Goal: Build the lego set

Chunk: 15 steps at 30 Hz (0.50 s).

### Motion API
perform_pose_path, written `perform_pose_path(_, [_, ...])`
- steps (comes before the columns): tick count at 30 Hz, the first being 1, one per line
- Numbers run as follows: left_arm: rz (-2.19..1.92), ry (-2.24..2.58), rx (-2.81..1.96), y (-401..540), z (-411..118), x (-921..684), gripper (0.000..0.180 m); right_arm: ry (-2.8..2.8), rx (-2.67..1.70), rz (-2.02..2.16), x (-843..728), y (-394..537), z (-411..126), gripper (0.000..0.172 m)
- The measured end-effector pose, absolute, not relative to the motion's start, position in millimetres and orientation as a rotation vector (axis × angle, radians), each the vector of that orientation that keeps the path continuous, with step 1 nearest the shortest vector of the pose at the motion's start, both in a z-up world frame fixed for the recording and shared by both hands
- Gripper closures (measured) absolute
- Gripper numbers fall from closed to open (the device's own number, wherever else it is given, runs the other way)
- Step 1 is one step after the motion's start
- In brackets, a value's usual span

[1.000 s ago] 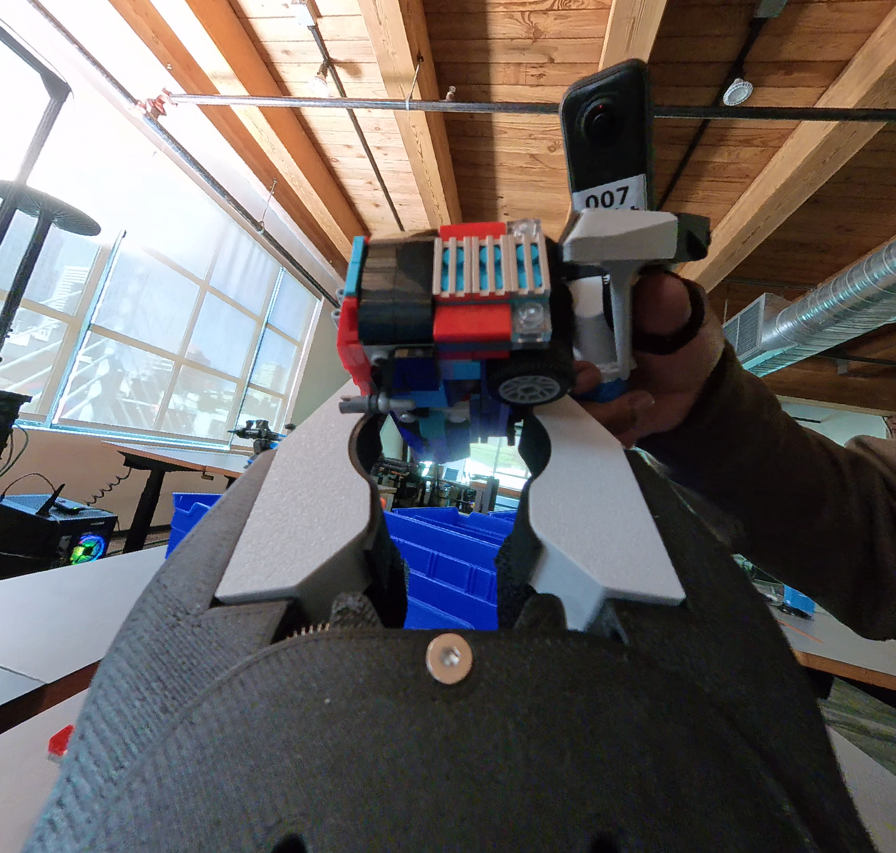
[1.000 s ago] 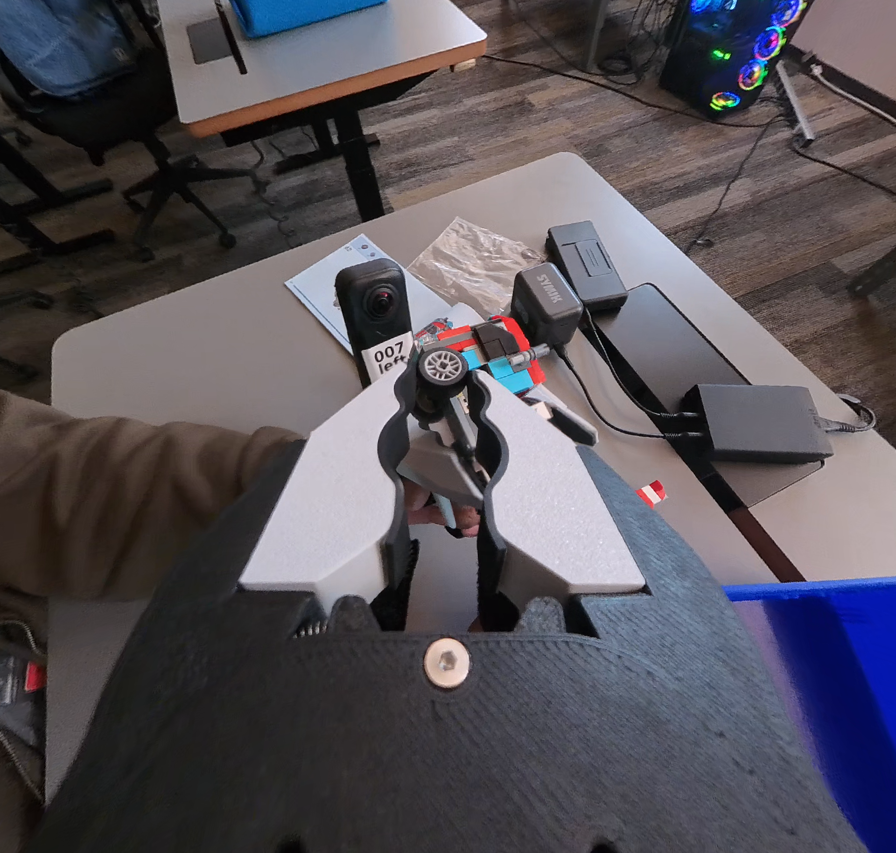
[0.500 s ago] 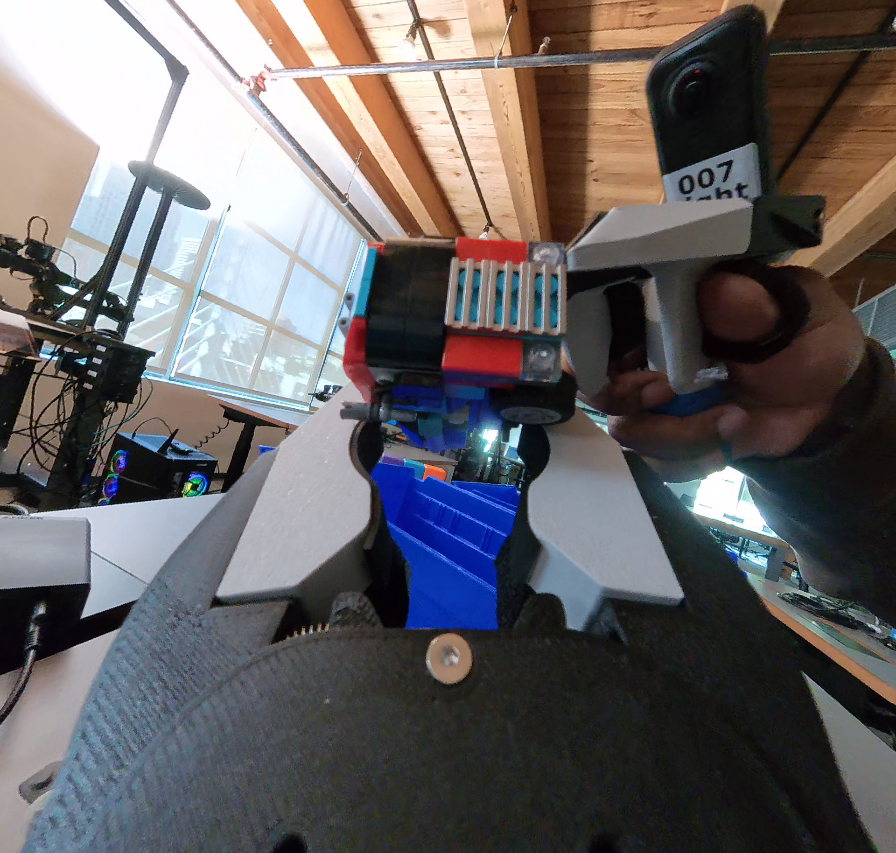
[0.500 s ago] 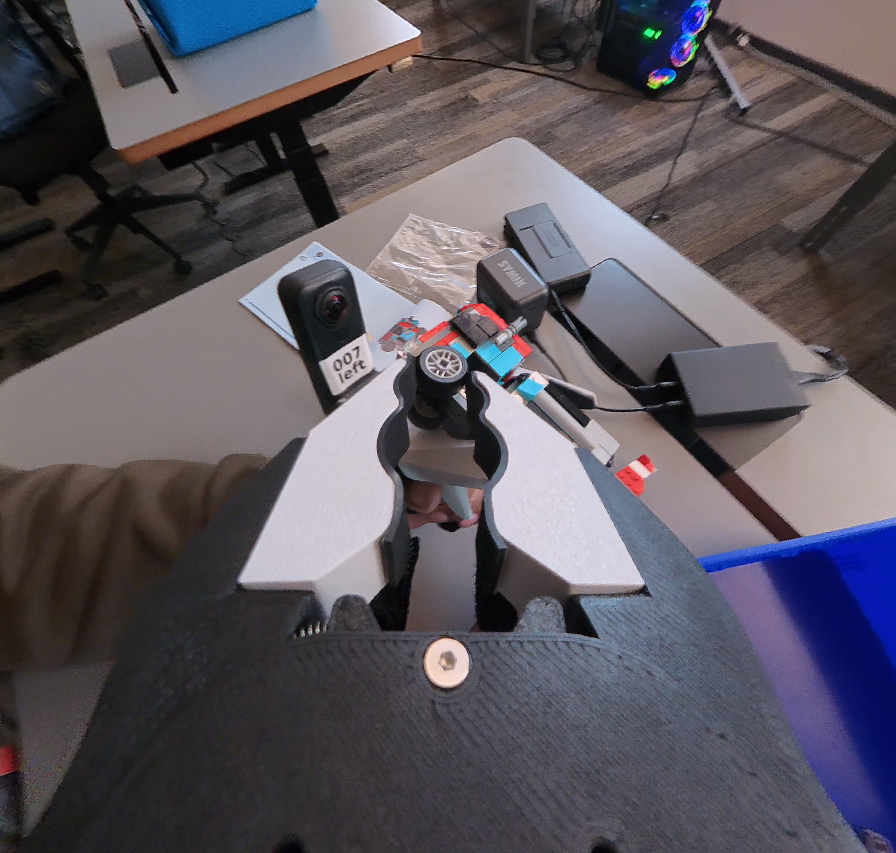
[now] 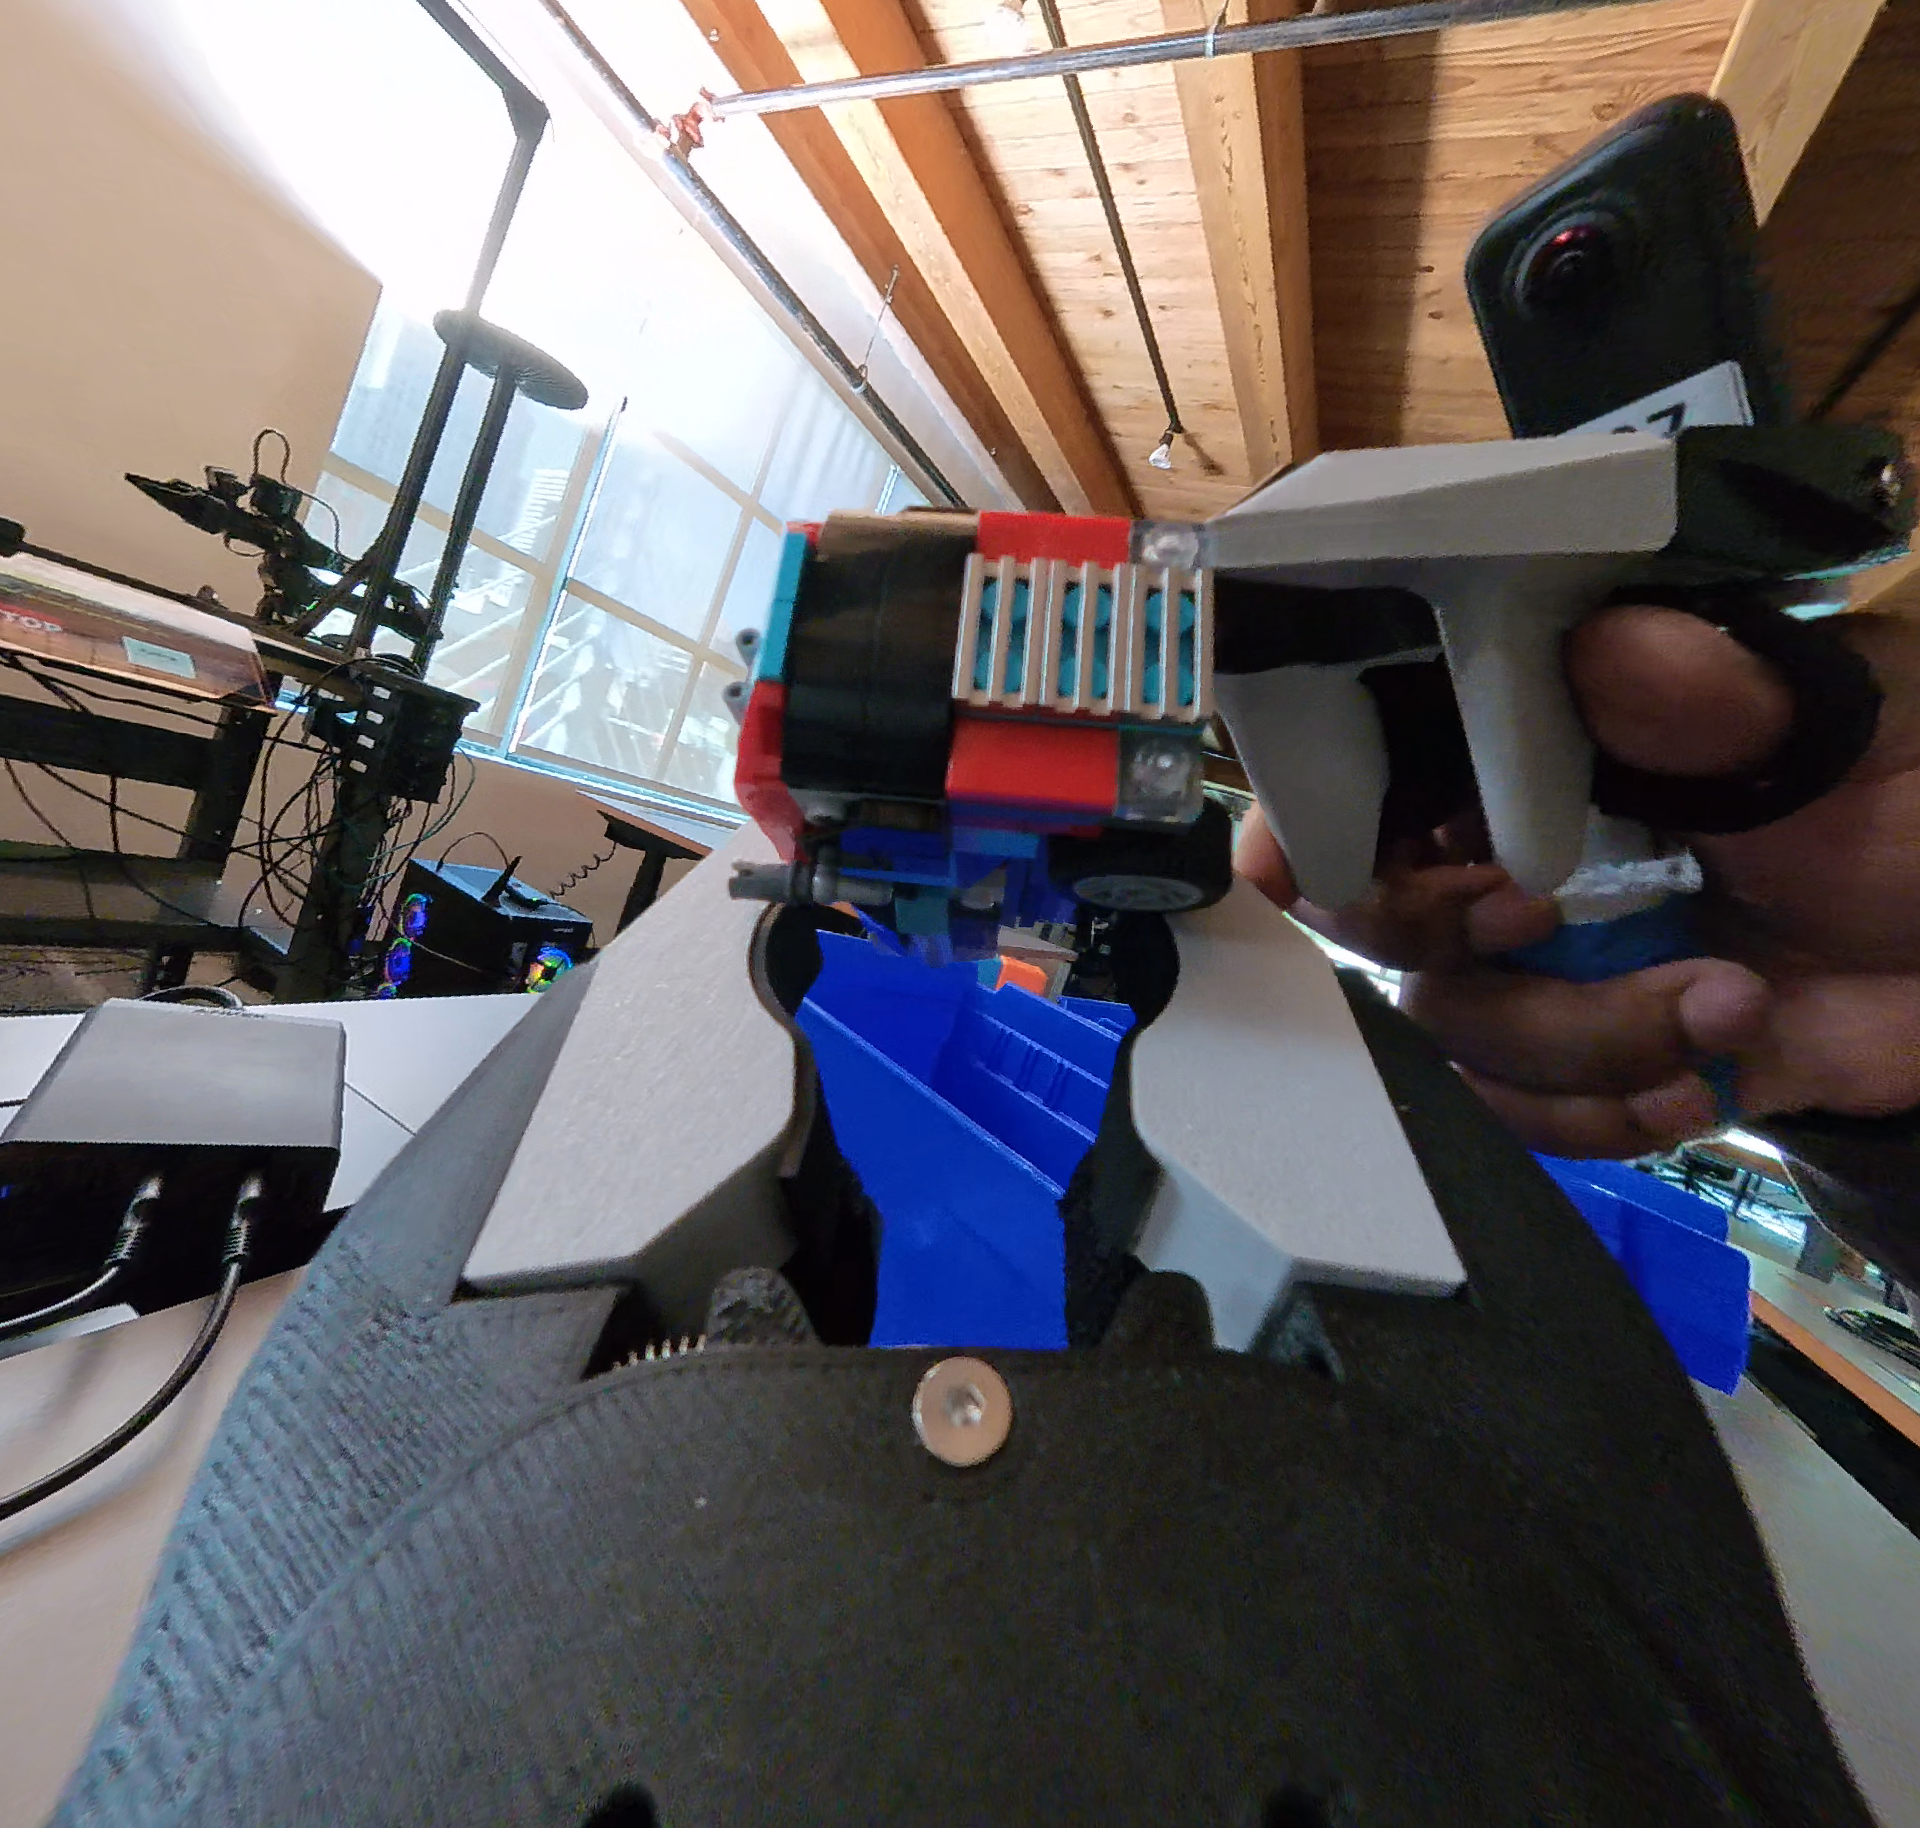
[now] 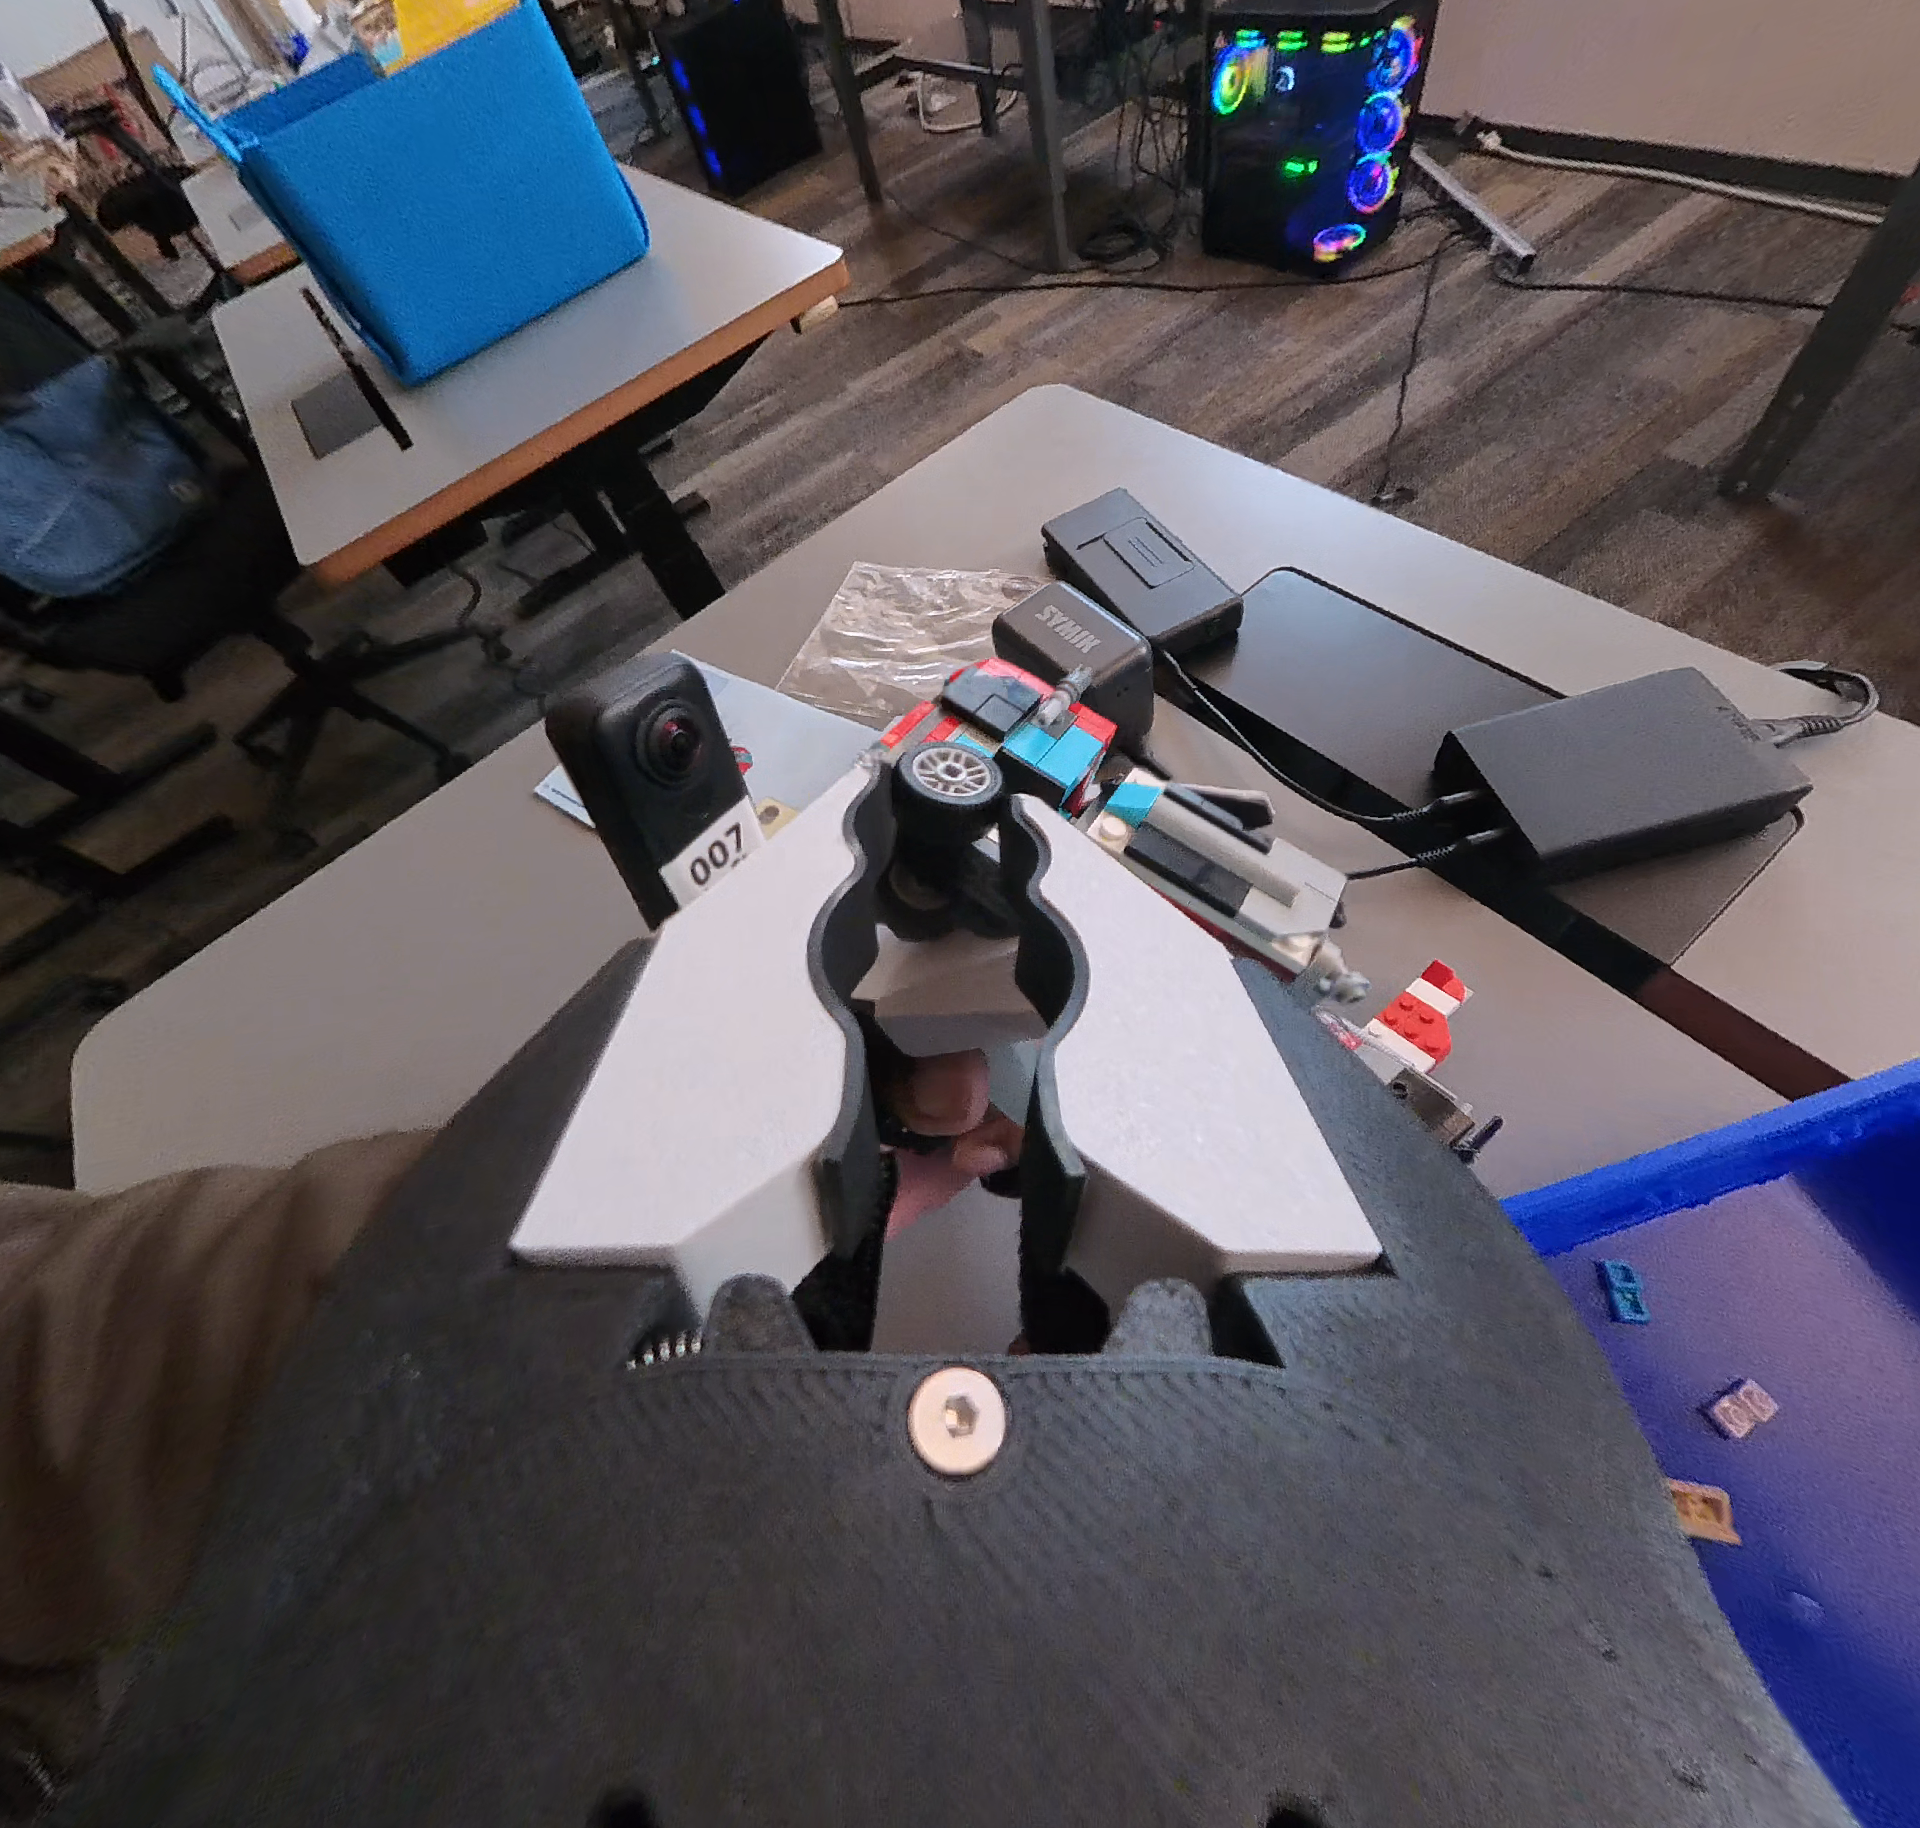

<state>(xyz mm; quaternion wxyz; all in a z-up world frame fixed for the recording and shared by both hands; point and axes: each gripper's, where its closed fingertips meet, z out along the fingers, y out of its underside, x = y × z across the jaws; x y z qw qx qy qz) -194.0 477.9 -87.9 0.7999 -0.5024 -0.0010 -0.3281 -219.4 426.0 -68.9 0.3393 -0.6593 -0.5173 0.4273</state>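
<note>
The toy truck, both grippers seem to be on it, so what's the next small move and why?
Probably a gentle tug by the right gripper, sideways off the axle. It is closed on a black wheel at the side of the brick truck, while the left gripper clamps the truck's underside from below, holding it up in the air above the blue bin. That is a guess from the two opposed grips.

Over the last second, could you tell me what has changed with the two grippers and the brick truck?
The whole pairing swung and tilted: the left wrist view now looks steeper at the ceiling, and the right gripper with its hand looms larger. No grasp changed: the left gripper still clamps the brick truck, and the right still pinches its black wheel. The table items stayed put.
</note>
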Motion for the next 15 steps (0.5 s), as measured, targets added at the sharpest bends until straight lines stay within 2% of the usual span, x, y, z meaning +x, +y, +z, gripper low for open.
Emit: perform_pose_path(15, [-0.781,-0.007,-1.051,477.2,-85.1,-192.9,0.126,-1.254,-1.585,1.179,-220.7,424.9,-66.5,0.149])
